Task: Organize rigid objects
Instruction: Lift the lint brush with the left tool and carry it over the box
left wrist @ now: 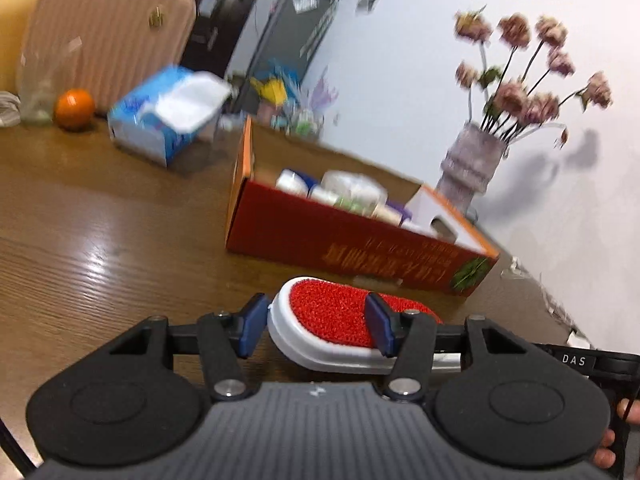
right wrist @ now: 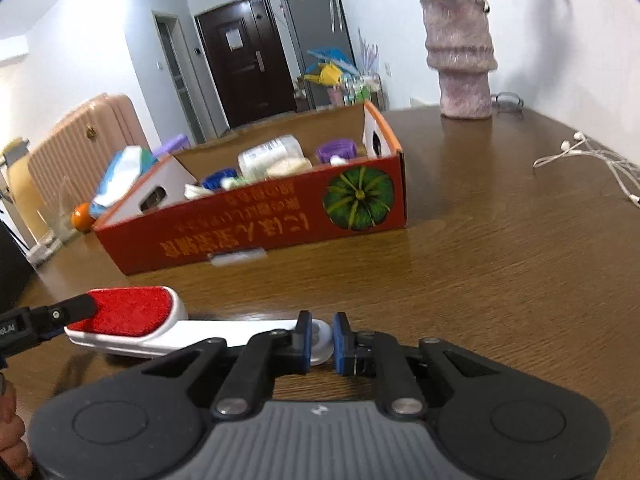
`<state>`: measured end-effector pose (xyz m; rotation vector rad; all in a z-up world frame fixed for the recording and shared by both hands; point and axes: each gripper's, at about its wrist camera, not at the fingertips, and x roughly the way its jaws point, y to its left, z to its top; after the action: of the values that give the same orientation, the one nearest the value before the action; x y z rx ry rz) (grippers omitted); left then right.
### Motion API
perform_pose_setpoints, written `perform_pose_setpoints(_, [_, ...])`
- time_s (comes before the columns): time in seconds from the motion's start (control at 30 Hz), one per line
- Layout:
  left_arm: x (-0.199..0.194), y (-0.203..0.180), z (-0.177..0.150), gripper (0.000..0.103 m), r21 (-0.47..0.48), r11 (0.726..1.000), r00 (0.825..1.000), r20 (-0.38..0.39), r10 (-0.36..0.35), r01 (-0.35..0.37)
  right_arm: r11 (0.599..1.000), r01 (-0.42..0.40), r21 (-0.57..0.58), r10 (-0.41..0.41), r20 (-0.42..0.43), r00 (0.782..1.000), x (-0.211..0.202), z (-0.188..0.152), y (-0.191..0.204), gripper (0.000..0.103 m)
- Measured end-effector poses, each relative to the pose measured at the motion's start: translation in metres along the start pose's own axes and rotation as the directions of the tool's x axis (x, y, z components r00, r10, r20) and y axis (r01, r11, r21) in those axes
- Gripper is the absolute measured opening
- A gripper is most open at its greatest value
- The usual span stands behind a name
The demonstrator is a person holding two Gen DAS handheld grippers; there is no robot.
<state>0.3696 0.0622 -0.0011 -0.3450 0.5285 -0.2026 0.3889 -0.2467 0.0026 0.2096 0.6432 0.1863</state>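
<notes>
a: where is the lint brush?

b: low over the wooden table, just in front of the red cardboard box. it is white, with a red bristly pad on its broad head and a long flat handle.

a: who holds it?

b: both. the left gripper has its blue fingers on either side of the broad head, pinching it across its width. the right gripper has its fingers drawn close together on the rounded translucent end of the handle, clamping it.

a: so one at each end?

b: yes. from the right wrist view the lint brush stretches off to the left, and the tip of the left gripper shows at the far end of the red pad. whether the brush touches the table or hangs just above it, i cannot tell.

a: and the box?

b: open on top, with bottles and a purple lid among the things inside. a green pumpkin is printed on its front wall.

a: what else is on the table?

b: a vase of flowers beyond the box near the wall, a blue tissue pack, an orange, and white earphones off to the right. fingertips of the person's hand show at the edge of the left view.
</notes>
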Motion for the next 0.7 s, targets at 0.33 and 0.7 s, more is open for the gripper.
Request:
perform_pose_setpoints(0.33, [-0.101,-0.051,-0.024,0.053,0.004,1.000,0.987,0.159,-0.002,0.001,0.997,0.040,-0.064,-0.027,0.190,0.981,-0.110,-0.019,0.017,0.011])
perform_pose_setpoints(0.7, [-0.199,-0.082,-0.046,0.053,0.022,1.000,0.962,0.273,0.006,-0.012,0.995,-0.028,-0.091,0.054,0.298,0.953,-0.202,-0.052,0.030,0.011])
